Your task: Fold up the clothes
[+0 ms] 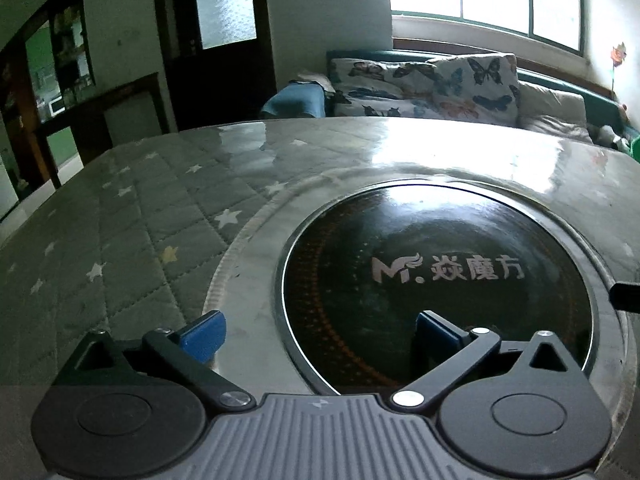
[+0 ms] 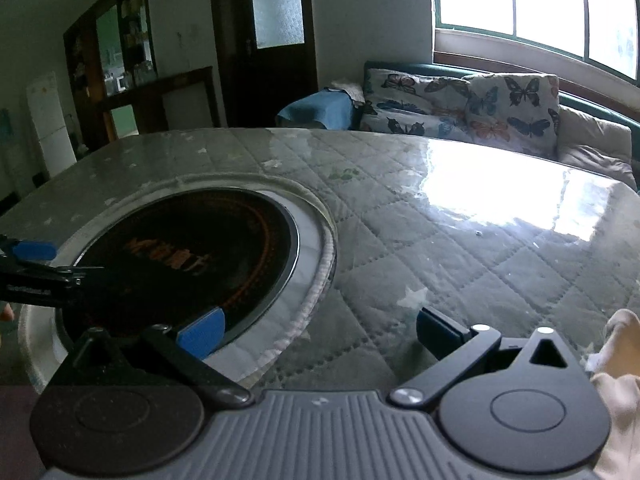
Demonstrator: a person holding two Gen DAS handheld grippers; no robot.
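A pale cream garment (image 2: 618, 380) lies bunched at the lower right edge of the right wrist view, just right of my right gripper (image 2: 319, 334). That gripper stands open over the quilted grey table cover (image 2: 460, 240), with nothing between its blue pads (image 2: 202, 336). My left gripper (image 1: 318, 334) is also open and empty, hovering over the rim of a round black cooktop (image 1: 440, 280) set into the table. The left gripper also shows at the left edge of the right wrist view. No clothing appears in the left wrist view.
The table cover is grey with white stars under a glossy clear sheet. Beyond the far edge stands a sofa with butterfly cushions (image 2: 460, 104) and a blue cloth (image 2: 316, 110). A dark door (image 2: 264, 40), a cabinet and a bright window (image 2: 540, 4) line the walls.
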